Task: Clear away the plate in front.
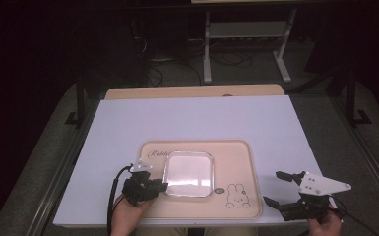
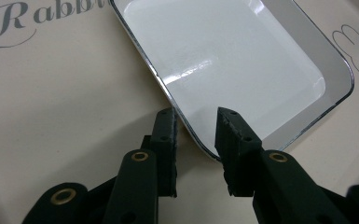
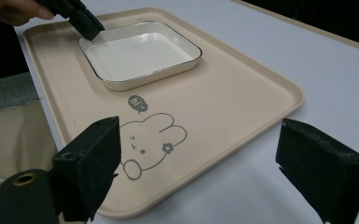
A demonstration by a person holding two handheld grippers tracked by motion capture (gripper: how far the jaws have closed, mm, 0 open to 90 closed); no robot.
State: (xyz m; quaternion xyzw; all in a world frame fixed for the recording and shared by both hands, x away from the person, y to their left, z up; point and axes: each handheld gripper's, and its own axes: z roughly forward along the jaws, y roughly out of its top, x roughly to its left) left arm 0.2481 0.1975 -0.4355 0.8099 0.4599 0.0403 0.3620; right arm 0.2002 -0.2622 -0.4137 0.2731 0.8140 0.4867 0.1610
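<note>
Shallow square white dish with thin dark rim and rounded corners (image 1: 189, 173): resting flat on beige rectangular plastic tray printed with a rabbit drawing and script lettering (image 1: 241, 157), left of tray centre, just beside the rabbit drawing (image 1: 236, 195). Tray lying lengthwise across a pale lavender-white table covering (image 1: 202, 118), near the person's edge. Left gripper (image 2: 196, 122): black, two-jaw, held at the dish's near-left corner; jaws partly spread with a narrow gap, one jaw outside the rim over the tray, the other inside over the white floor, rim running between them; no firm pinch visible, contact with the rim not certain. Same gripper in the high view (image 1: 158, 186) touching or just short of the dish's left edge; in the right gripper view its black tip (image 3: 89, 24) sitting over the dish's far-left corner. Right gripper (image 1: 280, 189): black with grey three-cornered plate on top, jaws spread wide and holding nothing, positioned off the tray's right end above the table covering, well apart from the dish; in its own view, wide-set pads (image 3: 93, 163) framing the rabbit drawing and tray corner. Key relation: dish lying directly ahead of the left gripper, rim already straddled, no long axis to speak of given the square outline; left hand (image 1: 128, 216) clearly the nearer. Judgement: likely next requirement a closing of the left jaws on the rim, with slip risk on glossy glaze.
</note>
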